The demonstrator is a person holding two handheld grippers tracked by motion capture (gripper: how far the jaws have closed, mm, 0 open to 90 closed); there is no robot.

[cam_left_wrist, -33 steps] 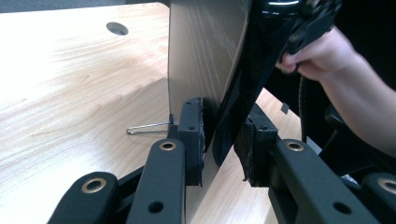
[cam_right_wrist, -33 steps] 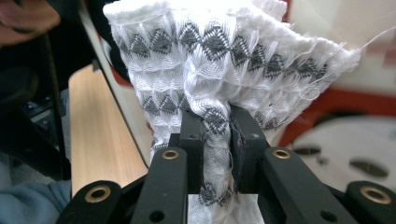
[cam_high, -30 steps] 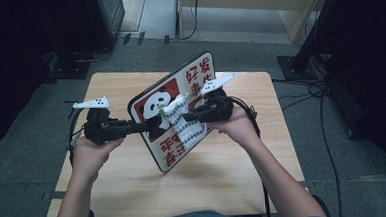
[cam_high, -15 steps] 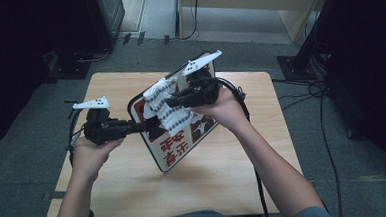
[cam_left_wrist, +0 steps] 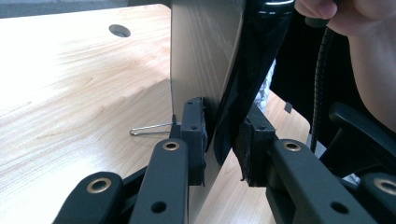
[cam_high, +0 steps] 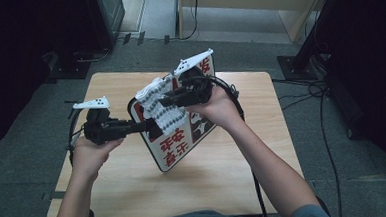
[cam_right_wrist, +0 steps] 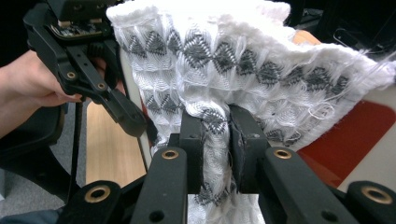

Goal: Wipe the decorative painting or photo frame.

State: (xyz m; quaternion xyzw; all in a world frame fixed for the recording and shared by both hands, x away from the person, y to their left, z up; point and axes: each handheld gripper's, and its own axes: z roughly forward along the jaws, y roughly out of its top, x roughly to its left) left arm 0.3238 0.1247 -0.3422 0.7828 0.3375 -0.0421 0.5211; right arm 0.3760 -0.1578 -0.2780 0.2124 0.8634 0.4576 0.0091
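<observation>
While your left gripper [cam_high: 149,127] is clamping the sign [cam_high: 179,144] at mid-frame, your right gripper [cam_high: 166,101] is pinching the cloth [cam_high: 161,110]; be wiping gently, keeping the sign steady.

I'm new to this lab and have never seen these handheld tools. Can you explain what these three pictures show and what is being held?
A person sits at a wooden table and holds a two-jaw gripper in each hand; there is no robot arm. The wide picture comes from a fixed camera above, looking down. The other two come from small cameras riding on the grippers, looking along their black jaws.

The left gripper is clamped on the edge of a printed board, white and red with large characters, holding it tilted up from the table. The right gripper pinches a white cloth with a grey diamond pattern and holds it against the board's face, apparently to wipe it. A small wire clip lies on the table beyond the board.
</observation>
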